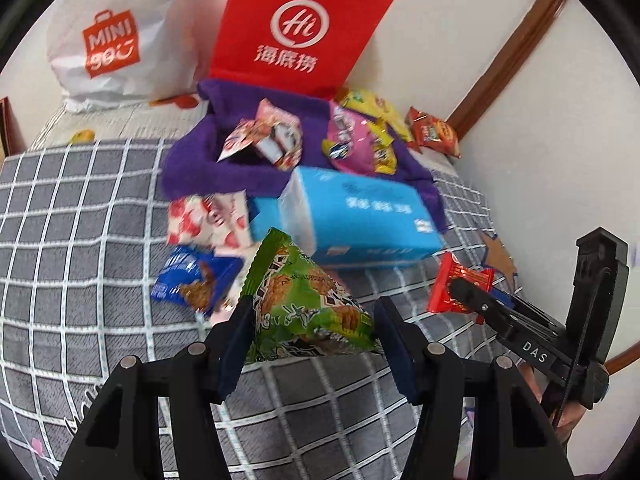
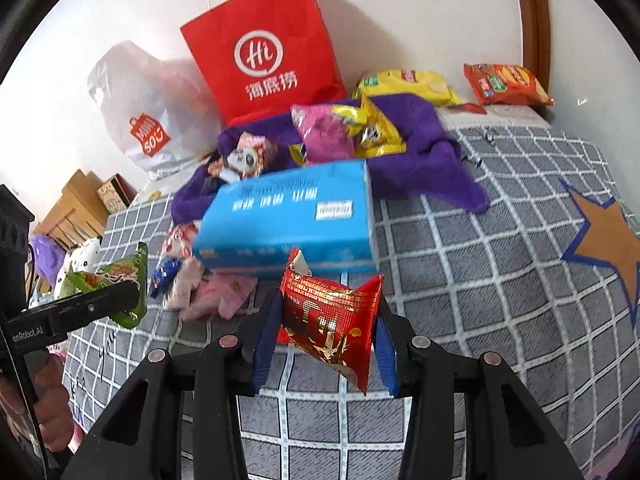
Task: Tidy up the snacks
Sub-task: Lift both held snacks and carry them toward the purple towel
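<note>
My left gripper [image 1: 316, 316] is shut on a green snack packet [image 1: 304, 304], lifted above the grey checked bedcover [image 1: 100, 220]. A red snack packet [image 2: 332, 320] is clamped in my right gripper [image 2: 326, 320], also held off the bed. Each gripper shows in the other's view: the right gripper [image 1: 460, 288] with the red snack packet [image 1: 460, 284] at the right, the left gripper [image 2: 120, 296] with the green snack packet [image 2: 120, 284] at the left. A blue box [image 1: 360, 216] lies just beyond both, and small packets [image 1: 200, 240] lie to its left.
A purple cloth [image 2: 420, 152] carries pink and yellow bags [image 2: 344, 132] behind the blue box. A red paper bag [image 2: 260, 52] and a white plastic bag [image 2: 148, 116] stand against the wall. Yellow and orange chip bags [image 2: 504, 84] lie at the far right corner.
</note>
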A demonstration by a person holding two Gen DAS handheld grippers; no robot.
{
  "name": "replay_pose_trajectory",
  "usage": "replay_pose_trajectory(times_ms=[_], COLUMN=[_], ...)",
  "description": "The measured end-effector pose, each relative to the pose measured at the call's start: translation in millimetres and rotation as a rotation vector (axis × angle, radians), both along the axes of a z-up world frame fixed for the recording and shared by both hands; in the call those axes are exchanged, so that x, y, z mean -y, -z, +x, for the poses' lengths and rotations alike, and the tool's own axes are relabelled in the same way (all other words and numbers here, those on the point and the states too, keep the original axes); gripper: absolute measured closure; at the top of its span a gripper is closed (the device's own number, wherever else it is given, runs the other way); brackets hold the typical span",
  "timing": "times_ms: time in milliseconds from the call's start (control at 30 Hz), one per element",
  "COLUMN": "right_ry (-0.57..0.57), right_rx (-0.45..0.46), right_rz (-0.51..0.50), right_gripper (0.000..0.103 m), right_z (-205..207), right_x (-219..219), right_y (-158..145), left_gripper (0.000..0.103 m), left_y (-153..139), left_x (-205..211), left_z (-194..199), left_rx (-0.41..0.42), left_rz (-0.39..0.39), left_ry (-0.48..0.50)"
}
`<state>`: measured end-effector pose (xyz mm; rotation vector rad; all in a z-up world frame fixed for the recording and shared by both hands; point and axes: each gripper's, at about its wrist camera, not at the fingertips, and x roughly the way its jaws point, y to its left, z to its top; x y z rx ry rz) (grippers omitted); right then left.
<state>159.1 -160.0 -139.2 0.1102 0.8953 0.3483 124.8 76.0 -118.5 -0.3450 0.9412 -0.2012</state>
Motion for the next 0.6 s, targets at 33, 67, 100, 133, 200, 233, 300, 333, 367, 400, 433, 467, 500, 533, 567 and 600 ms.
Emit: replay_pose_trajectory(times_ms=[33,67,100,133,200,233,300,333,367,400,433,467,500,533,567,600], right_ry=[0.002,0.004,0.006,0.008,0.012,0.013,0.013,0.013,0.014,0.013,0.011,0.008,0.006,0.006,0.006,0.004], right_rx=[0.004,0.013,0.025,0.034,0.058,0.065,0.076,0.079,0.084,0.09,0.096,0.103,0.114,0.122,0.128,0.132], right_rz=[-0.002,-0.007,-0.014,-0.021,-0.03,-0.032,-0.033,-0.034,-0.036,-0.04,-0.042,-0.045,-0.048,-0.051,-0.053,-0.055], right_gripper=[0.06,0.06,0.06,0.06,0.06,0.06,0.06,0.06,0.06,0.06,0.06,0.06,0.06,0.06,0.06,0.06], right_z=[1,3,6,7,11,13,19,21,24,28,30,34,38,42,47,53], right_x=[1,2,3,3,4,5,6,7,6,5,4,3,1,0,-2,-5], right_y=[-3,-7,-12,-16,-24,-27,-35,-37,-39,-43,-46,-49,-53,-55,-58,-61], left_gripper=[0.045,0.045,0.045,0.045,0.045,0.045,0.045,0.045,0.045,0.045,0.045,0.045,0.045,0.045,0.045,0.045], left_y=[-4,-8,-11,-15,-22,-26,-33,-36,-40,-43,-47,-49,-52,-55,-57,-59], left_x=[2,5,6,9,13,15,19,20,21,23,24,25,26,26,27,26], left_z=[3,6,8,11,17,20,26,29,33,36,41,45,48,54,57,62], left_rx=[0.007,0.013,0.018,0.025,0.036,0.042,0.055,0.062,0.07,0.076,0.083,0.087,0.091,0.096,0.099,0.103], left_rz=[-0.001,-0.002,-0.002,0.0,0.009,0.011,0.016,0.019,0.023,0.025,0.025,0.024,0.024,0.028,0.031,0.034], left_ry=[0.003,0.008,0.012,0.016,0.019,0.022,0.033,0.035,0.037,0.04,0.046,0.049,0.053,0.055,0.055,0.052])
